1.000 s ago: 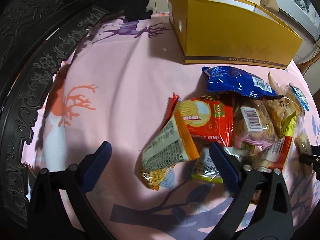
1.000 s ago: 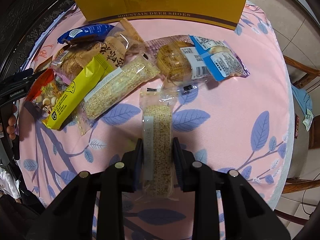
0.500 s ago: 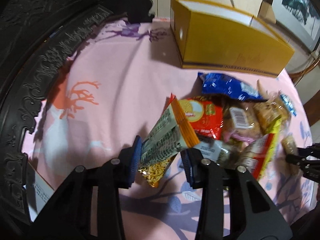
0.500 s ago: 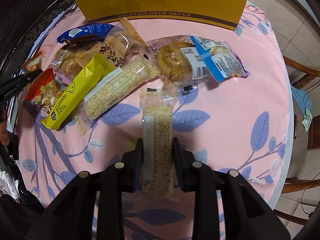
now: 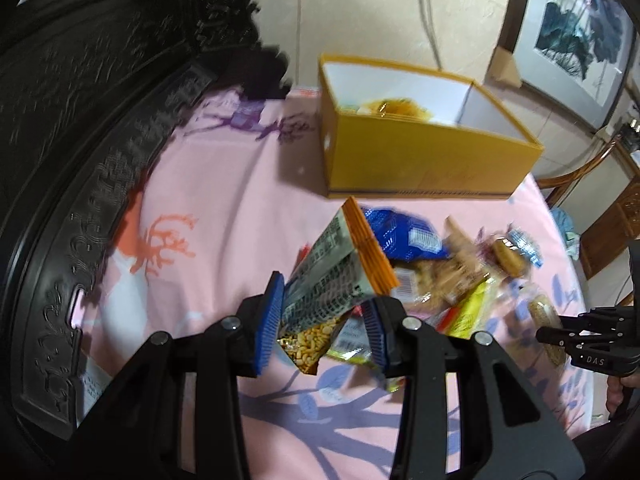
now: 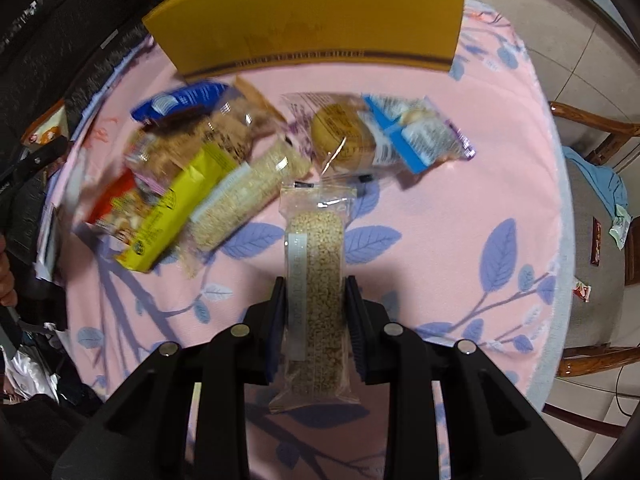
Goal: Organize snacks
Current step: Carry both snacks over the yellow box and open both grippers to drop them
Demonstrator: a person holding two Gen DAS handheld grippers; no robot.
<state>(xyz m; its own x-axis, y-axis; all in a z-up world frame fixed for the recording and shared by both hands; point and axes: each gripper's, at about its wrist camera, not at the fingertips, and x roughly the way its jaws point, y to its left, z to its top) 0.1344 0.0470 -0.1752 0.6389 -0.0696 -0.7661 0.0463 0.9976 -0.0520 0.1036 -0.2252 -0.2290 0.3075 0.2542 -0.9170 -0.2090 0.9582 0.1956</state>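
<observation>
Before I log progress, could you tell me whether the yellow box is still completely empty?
No, the yellow box already holds an orange-yellow packet against its far white wall.

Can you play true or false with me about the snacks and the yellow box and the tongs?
1. The left tongs are squeezing a peanut bag. True.
2. The right tongs are empty. False: they are shut on a sesame bar.
3. The yellow box has nothing in it. False: the left view shows something yellowish inside, too blurry to name.
4. A blue packet lies on the pink cloth in front of the box. True.
5. All the snacks are packed in the box. False: a pile of them lies on the cloth.
</observation>
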